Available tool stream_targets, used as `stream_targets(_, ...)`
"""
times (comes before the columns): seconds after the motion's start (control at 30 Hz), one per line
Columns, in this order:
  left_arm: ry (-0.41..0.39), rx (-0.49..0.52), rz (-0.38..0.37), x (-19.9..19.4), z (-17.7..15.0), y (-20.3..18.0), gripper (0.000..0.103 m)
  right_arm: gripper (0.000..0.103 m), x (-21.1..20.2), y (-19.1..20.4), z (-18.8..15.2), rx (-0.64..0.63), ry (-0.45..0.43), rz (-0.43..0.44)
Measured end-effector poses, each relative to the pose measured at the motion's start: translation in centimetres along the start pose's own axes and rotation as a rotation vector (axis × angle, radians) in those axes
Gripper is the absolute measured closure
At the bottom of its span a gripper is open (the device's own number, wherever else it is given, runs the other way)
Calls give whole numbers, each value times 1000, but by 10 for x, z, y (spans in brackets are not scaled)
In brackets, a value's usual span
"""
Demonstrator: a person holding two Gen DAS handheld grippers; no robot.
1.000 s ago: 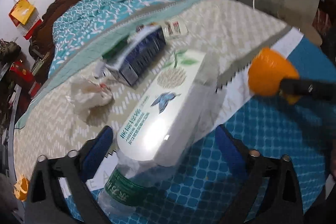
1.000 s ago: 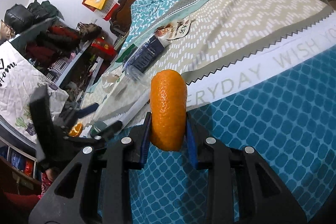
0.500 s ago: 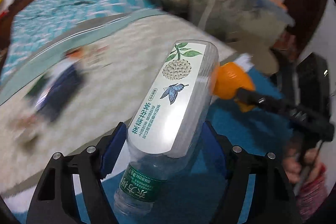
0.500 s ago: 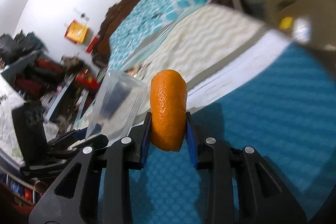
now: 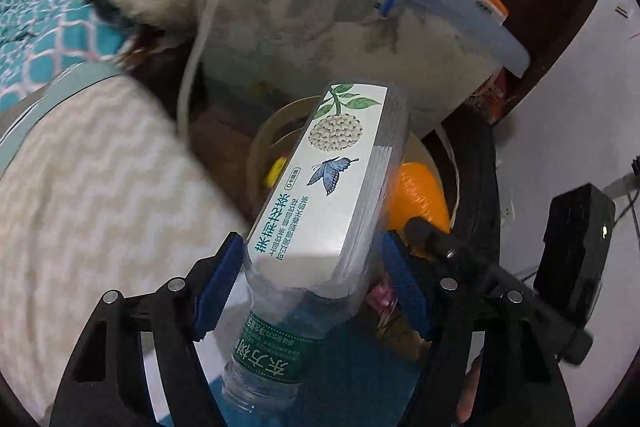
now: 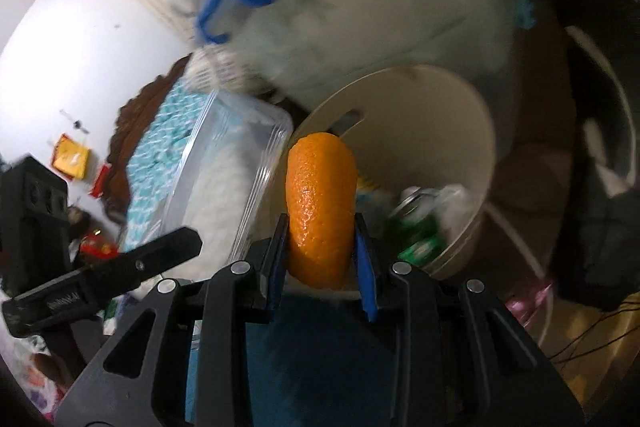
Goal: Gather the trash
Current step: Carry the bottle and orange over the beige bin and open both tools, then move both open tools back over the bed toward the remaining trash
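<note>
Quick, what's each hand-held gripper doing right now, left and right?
Left hand-held gripper: closed on the plastic bottle, jaws just tightened.
Right hand-held gripper: holding the orange peel; jaws just loosening.

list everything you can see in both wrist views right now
plastic bottle: 1, clear with white and green labels, between the left gripper's pads, over the bin
orange peel: 1, orange, between the right gripper's pads at the bin's rim
trash bin: 1, beige, beside the bed, holding a green can and wrappers
storage box: 1, translucent with a blue handle, behind the bin
bedspread: 1, beige zigzag over teal, left
black device: 1, with a small light, right edge
left gripper: black with blue pads, jaws just been closing, gripping the bottle
right gripper: black with blue pads, jaws just eased slightly, peel between them
</note>
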State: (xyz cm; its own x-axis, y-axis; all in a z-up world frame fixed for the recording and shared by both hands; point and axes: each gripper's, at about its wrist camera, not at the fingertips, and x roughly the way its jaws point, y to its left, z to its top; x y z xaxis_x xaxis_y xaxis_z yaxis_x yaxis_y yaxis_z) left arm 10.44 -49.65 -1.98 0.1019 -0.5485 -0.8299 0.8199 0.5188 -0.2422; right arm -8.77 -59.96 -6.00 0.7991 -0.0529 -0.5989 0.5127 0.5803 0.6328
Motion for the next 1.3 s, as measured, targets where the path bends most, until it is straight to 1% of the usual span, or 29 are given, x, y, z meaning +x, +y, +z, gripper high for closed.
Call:
stream_targets(0.07,19,5,3,19,12,-7,37,60,5,-9,8,6,-11,-31)
stream_targets(0.1,25,2,15,30,19,-10,36,46,6,-15,10,13,-19,-53)
stream_targets(0.13,28,-1,15,35,22,-11,31,32,6,-20,13,23,-30,-66)
stream_targets(0.17,36,-3,9,39,26,-12,27,29,4,-26,15,43,-55,-70)
stream_targets(0.2,44,-13,11,45,31,-12,19,29,4,-29,18,55,-69,-73)
stream_targets(0.27,35,-29,24,46,35,-10,18,29,0,-34,21,68,-103,-68)
stream_targets(0.37,4,-42,11,33,32,-6,18,29,-12,-32,16,80,-162,-66)
stream_targets(0.43,-24,-43,16,19,26,-3,18,29,-17,-31,12,94,-171,-47)
stream_targets(0.47,-38,-42,21,12,22,-2,18,29,-19,-28,7,102,-167,-23)
stream_targets(0.57,-88,-37,54,-18,3,5,18,29,-27,-16,2,84,-161,25)
stream_targets(0.63,-139,-45,84,-47,-13,17,18,29,-31,-2,-5,65,-156,61)
stream_targets(0.73,-227,-79,134,-96,-41,44,17,29,-30,23,-17,39,-123,118)
stream_targets(0.8,-287,-120,171,-132,-64,70,15,29,-23,44,-25,14,-86,161)
stream_targets(0.87,-321,-159,207,-158,-80,91,15,29,-17,64,-35,-13,-57,194)
stream_targets(0.93,-349,-222,242,-190,-103,121,15,29,-11,87,-48,-42,-27,221)
stream_targets(1.0,-380,-293,290,-224,-132,154,15,29,-3,111,-63,-77,12,250)
stream_targets(1.03,-389,-311,316,-236,-143,165,15,29,2,124,-71,-95,34,265)
stream_targets(1.07,-399,-331,358,-249,-154,177,15,29,6,131,-76,-106,50,273)
stream_targets(1.1,-413,-366,438,-267,-171,196,14,29,11,143,-84,-122,72,281)
stream_targets(1.17,-417,-412,536,-290,-194,219,13,29,24,165,-100,-149,118,294)
stream_targets(1.23,-390,-486,679,-314,-221,253,13,29,34,183,-112,-162,155,308)
stream_targets(1.27,-379,-516,716,-324,-230,263,13,29,41,195,-118,-171,177,318)
stream_targets(1.3,-369,-570,741,-339,-250,282,13,29,49,208,-127,-189,200,328)
